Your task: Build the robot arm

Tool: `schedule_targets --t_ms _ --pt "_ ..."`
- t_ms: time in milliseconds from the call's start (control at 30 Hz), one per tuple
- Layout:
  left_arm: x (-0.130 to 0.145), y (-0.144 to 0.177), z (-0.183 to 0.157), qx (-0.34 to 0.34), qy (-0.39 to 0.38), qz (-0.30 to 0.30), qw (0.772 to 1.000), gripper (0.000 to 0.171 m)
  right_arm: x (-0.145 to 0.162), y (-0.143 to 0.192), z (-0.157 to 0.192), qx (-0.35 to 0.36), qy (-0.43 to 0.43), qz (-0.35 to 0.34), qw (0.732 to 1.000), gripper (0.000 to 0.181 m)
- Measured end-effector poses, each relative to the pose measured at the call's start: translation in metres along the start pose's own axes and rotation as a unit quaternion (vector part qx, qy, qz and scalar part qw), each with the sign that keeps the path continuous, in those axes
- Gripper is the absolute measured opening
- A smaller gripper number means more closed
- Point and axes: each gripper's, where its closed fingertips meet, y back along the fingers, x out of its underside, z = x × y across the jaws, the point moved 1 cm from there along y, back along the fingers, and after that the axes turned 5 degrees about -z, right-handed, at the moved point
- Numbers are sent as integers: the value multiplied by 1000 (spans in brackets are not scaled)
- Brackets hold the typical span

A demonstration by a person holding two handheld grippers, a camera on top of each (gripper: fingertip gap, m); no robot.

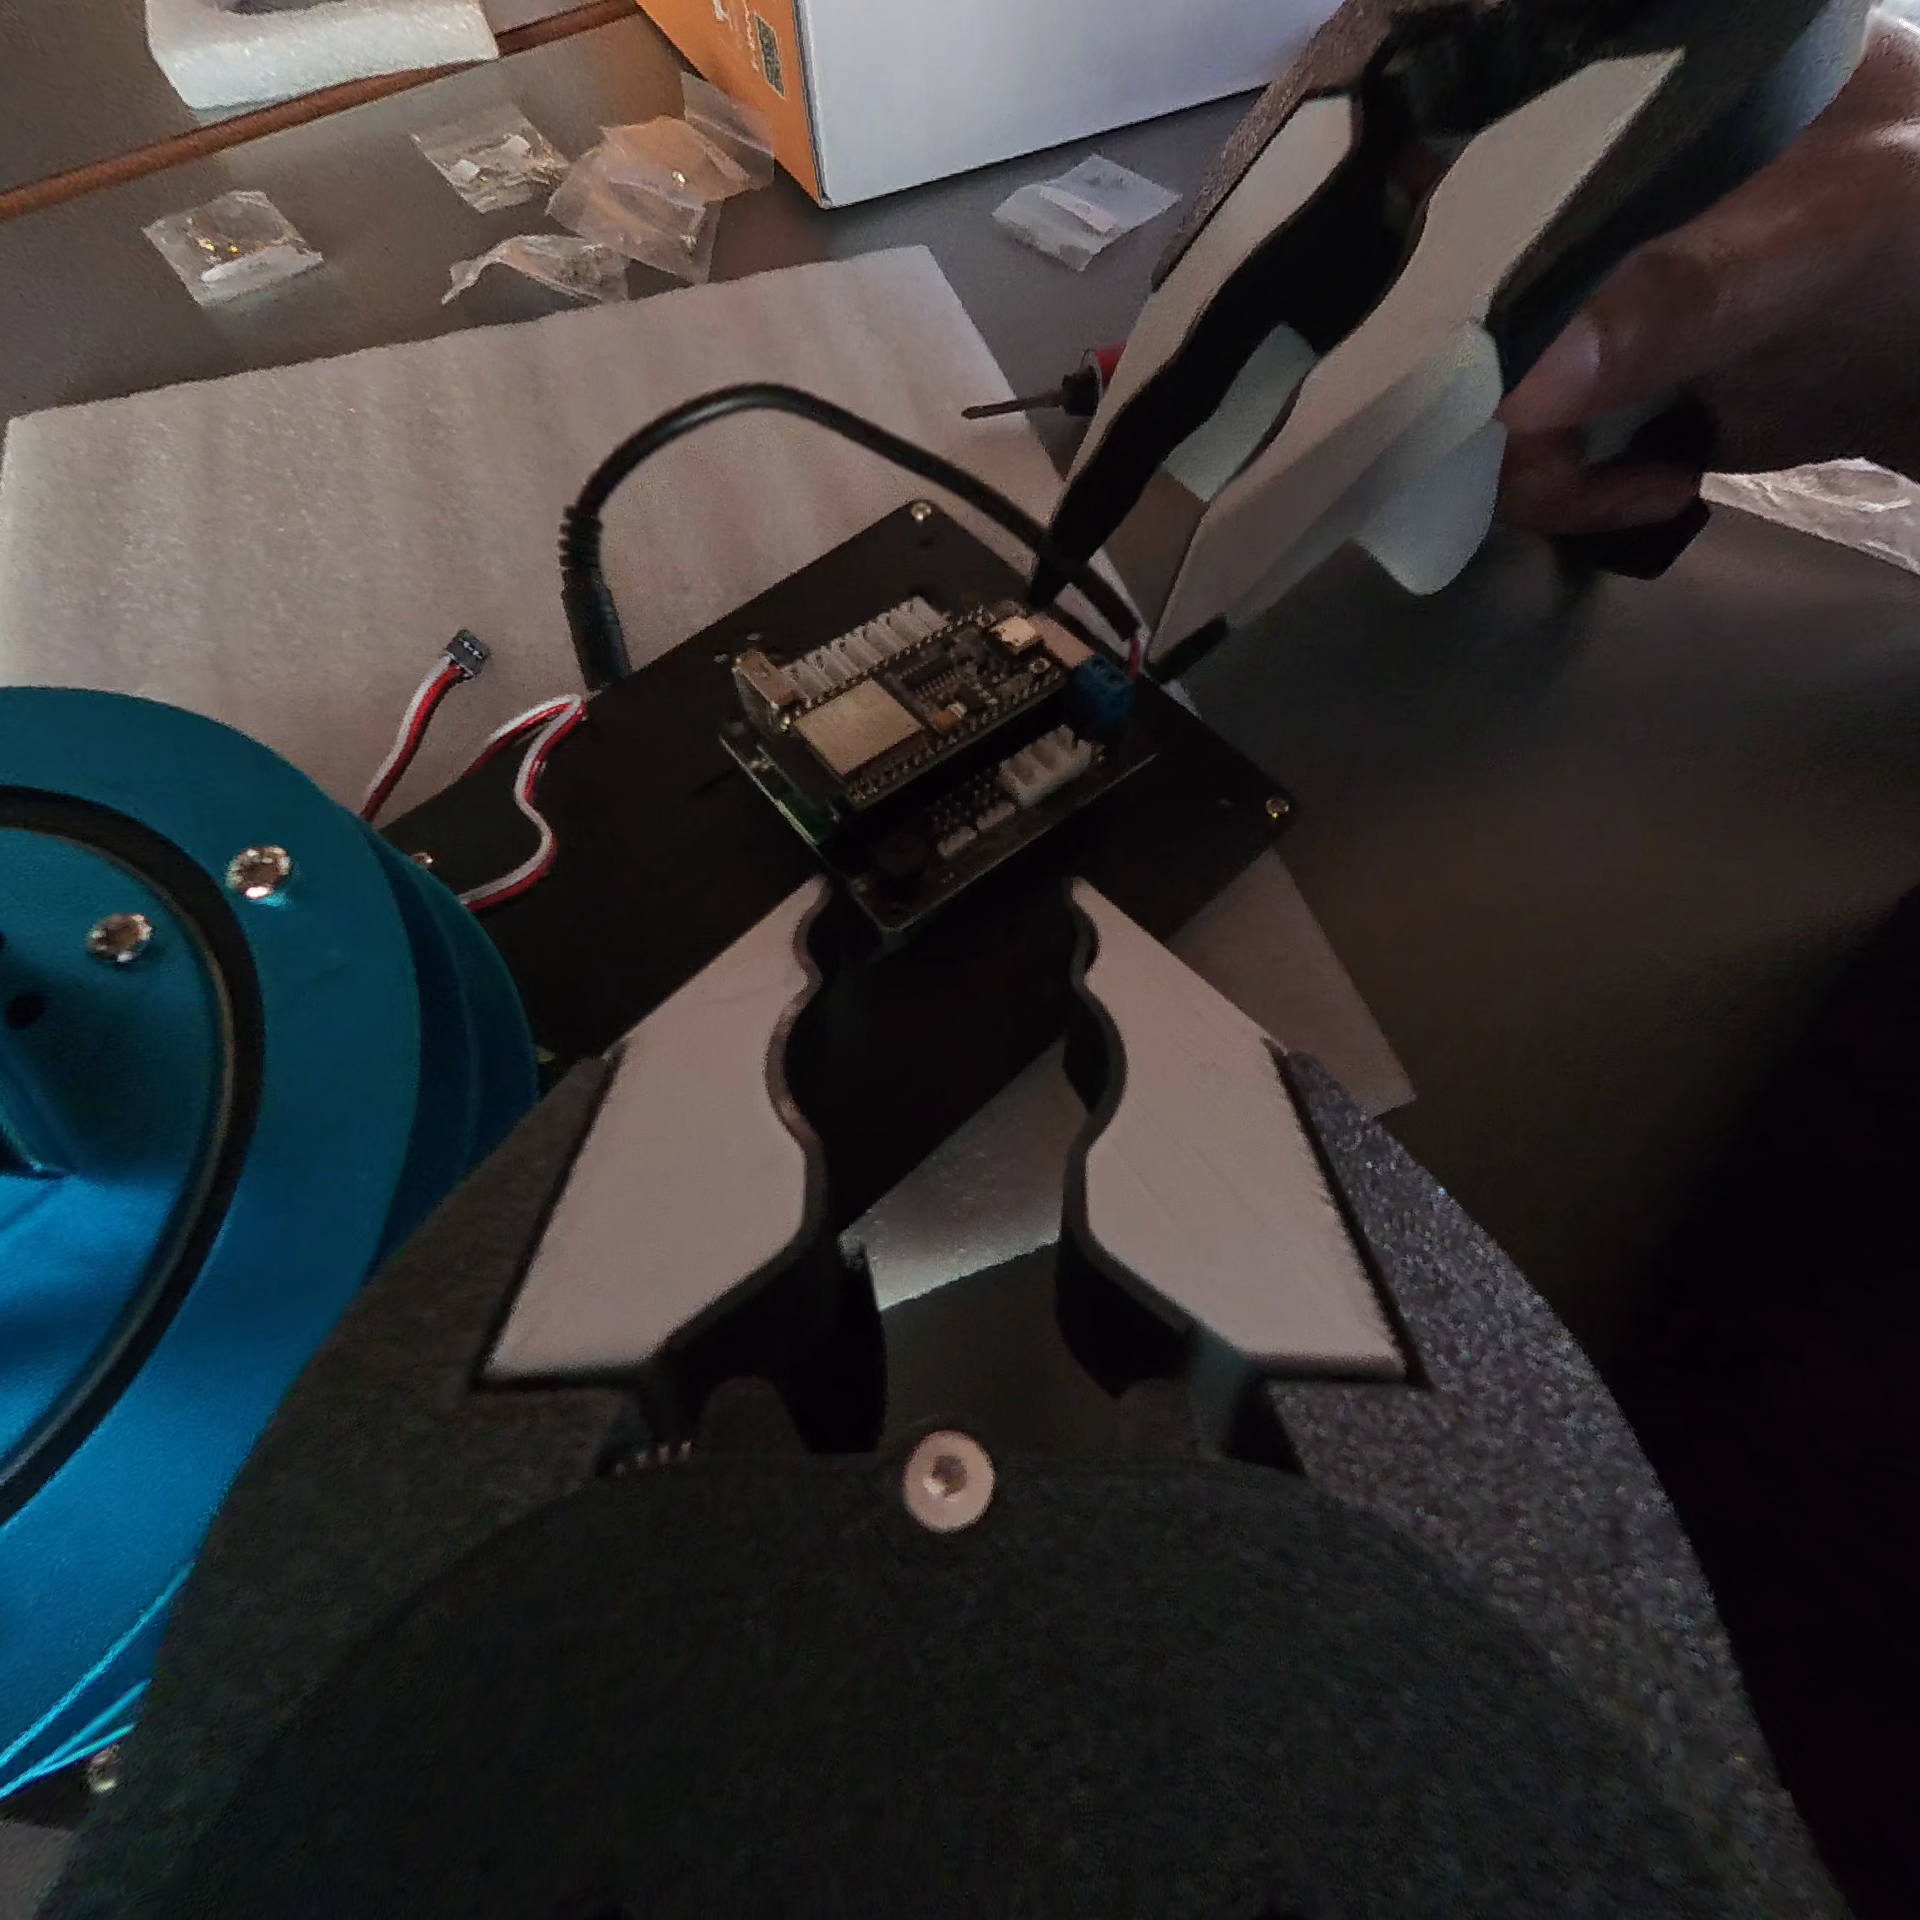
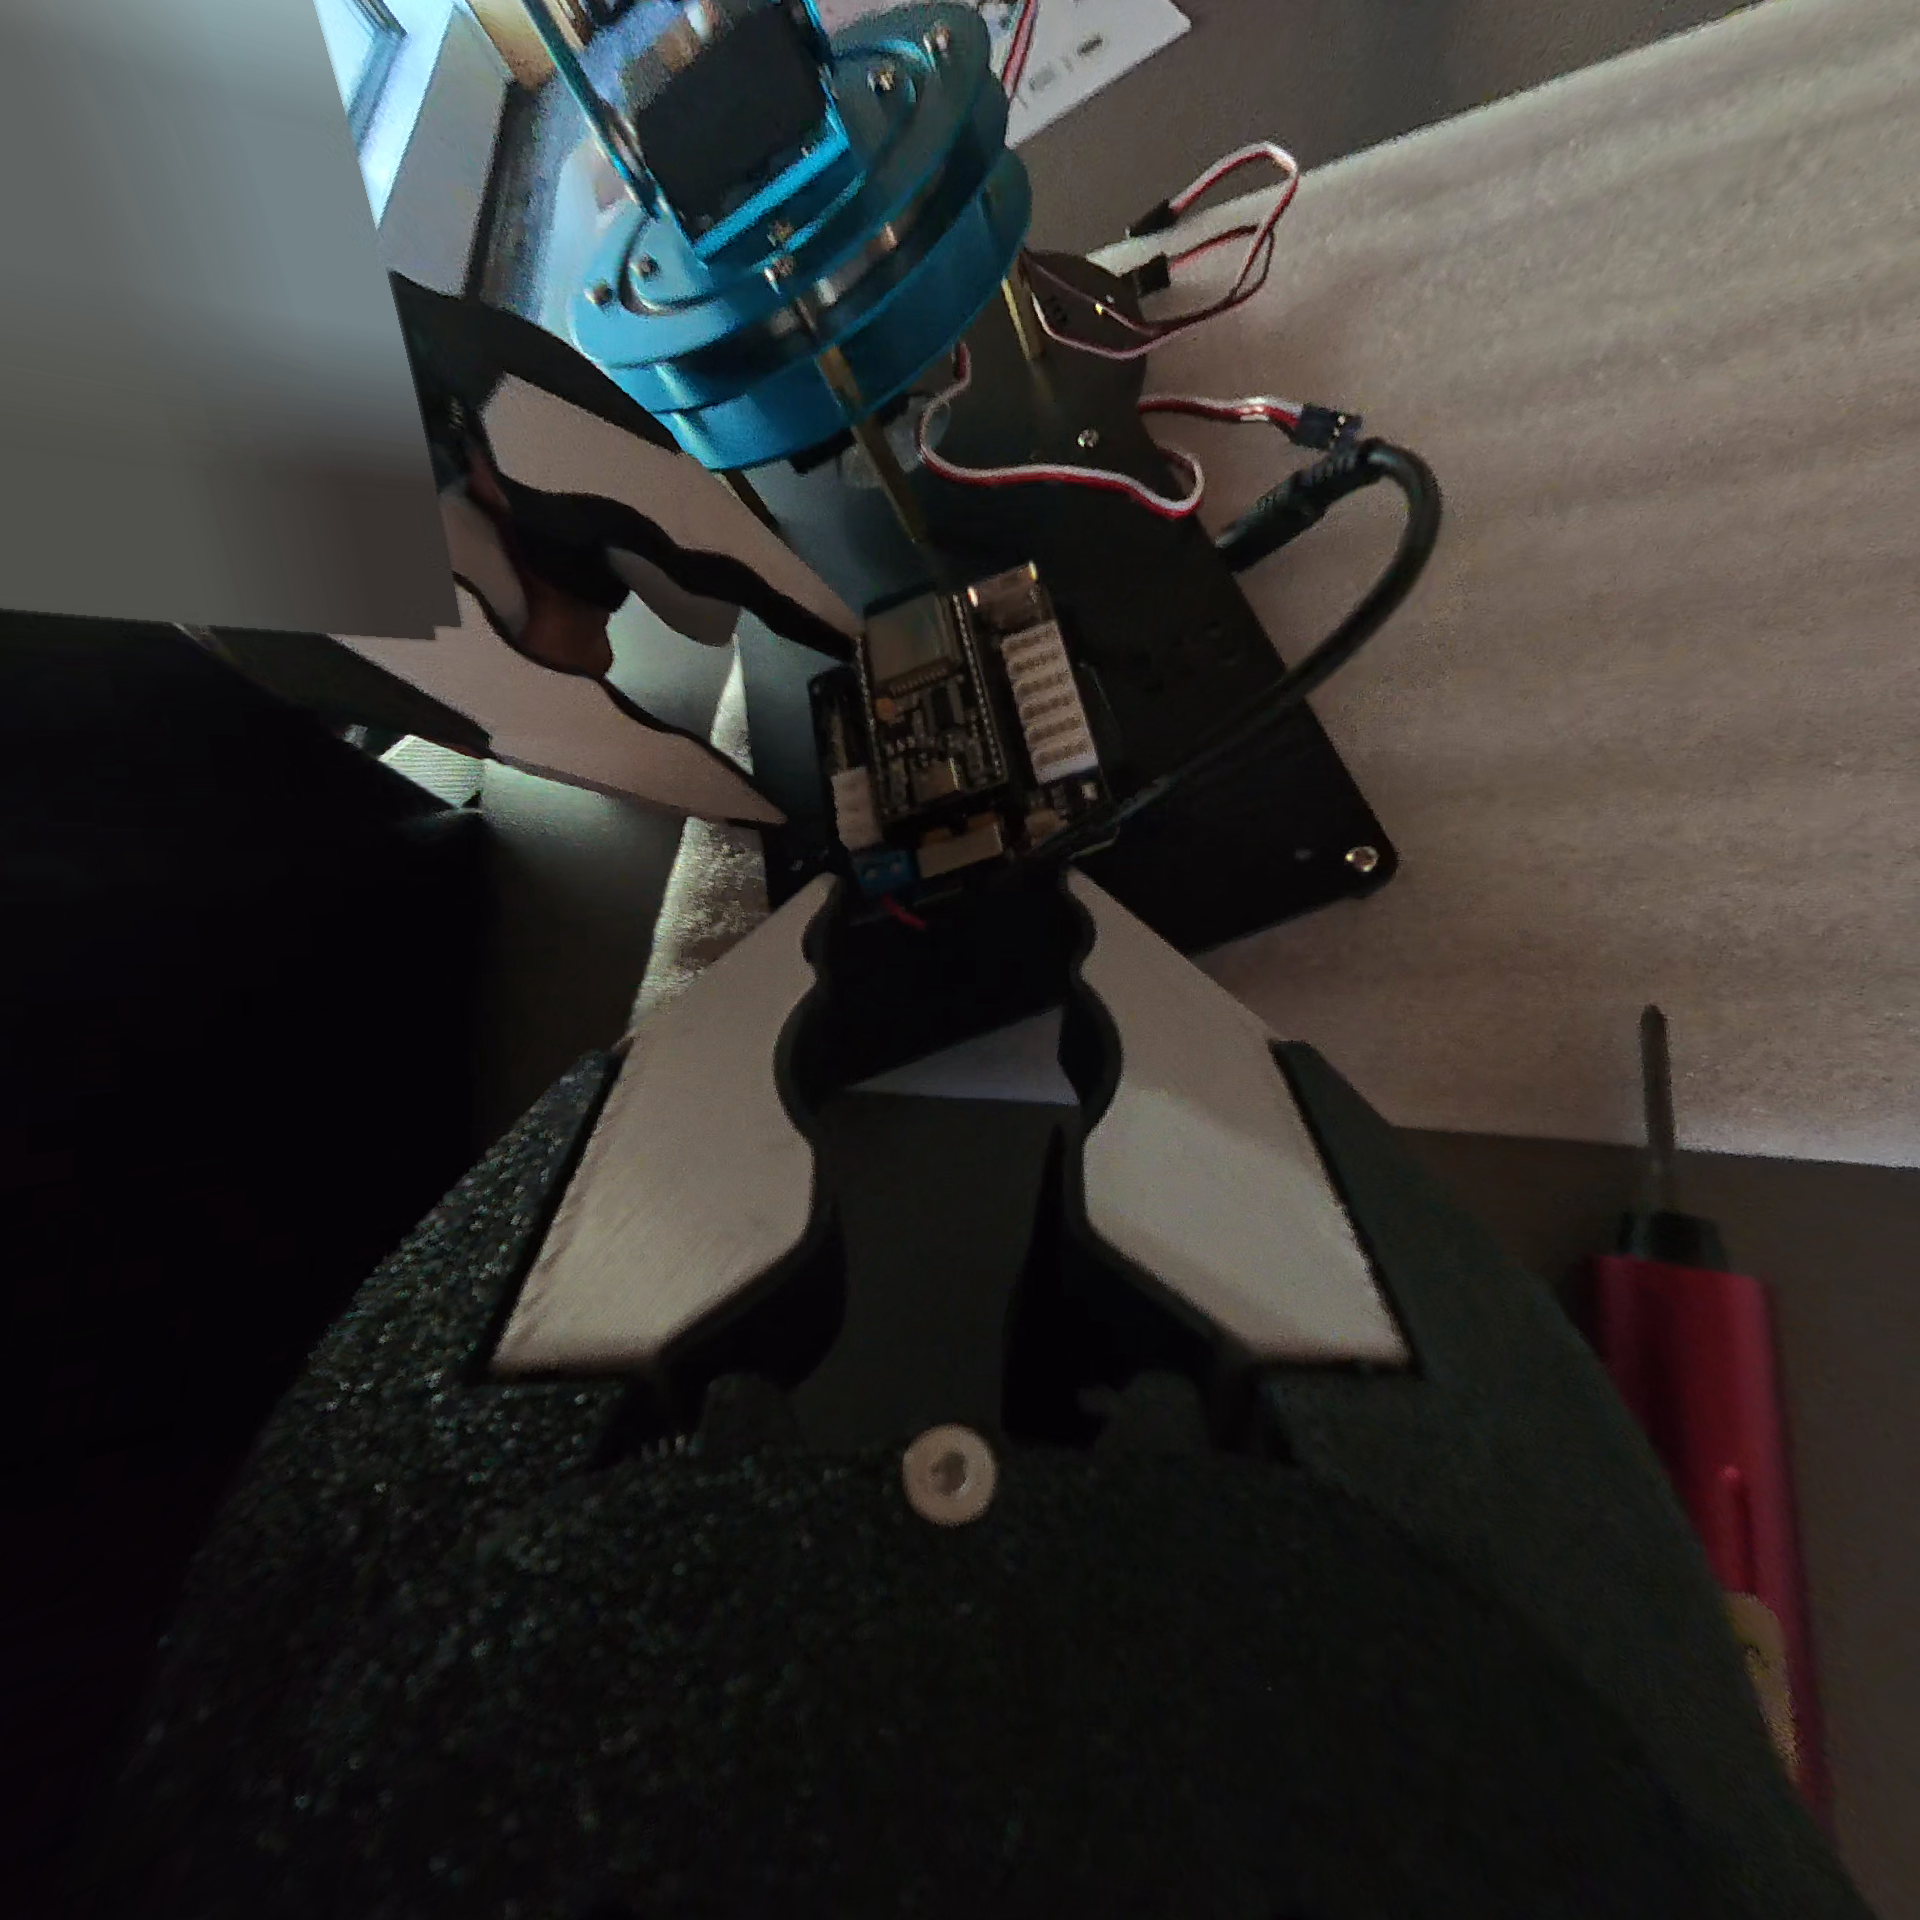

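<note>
Grey-padded fingers of your left gripper [image 1: 951,904] stand parted, with nothing between them. Their tips hover over the near part of a black base plate [image 1: 644,831], just short of the circuit board [image 1: 914,727] mounted on it. I cannot tell whether they touch the plate.

Your right gripper [image 2: 953,883] faces the same board from the opposite side. Its fingers are also spread and grip nothing. In its own view the tips frame the board's blue terminal block [image 2: 883,871] and a short red wire below it. From the left wrist view, one fingertip [image 1: 1042,587] reaches down to the board's far edge, right beside a black cable [image 1: 790,400] that loops away over the foam. Whether it is touching the cable is unclear. A hand [image 1: 1714,343] holds this gripper's handle.

The circuit board lies between the two grippers, near one end of the plate. At the other end rises a blue round turntable [image 1: 312,1039] on brass posts. Red-and-white servo wires [image 1: 530,748] trail from under it across the plate.

The plate rests on a white foam sheet [image 1: 364,499] on a grey table [image 1: 1558,831]. A red screwdriver [image 2: 1683,1403] lies on the table just beside the right gripper. Farther off are small plastic bags [image 1: 623,197] and a white and orange box [image 1: 987,94].
</note>
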Motion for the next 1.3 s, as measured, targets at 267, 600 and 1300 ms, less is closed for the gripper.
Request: schedule_targets --t_ms 267,600,1300 --pt "4 0 6 -11 11 11 1000 22 2 2 -16 25 -31 3 999 24" --pt "1 -4 -10 63 58 18 996 56 4 2 -3 -44 -99 -5 994 57" --pt "11 9 -12 26 45 17 998 39 13 -2 17 10 -15 -6 1000 36"
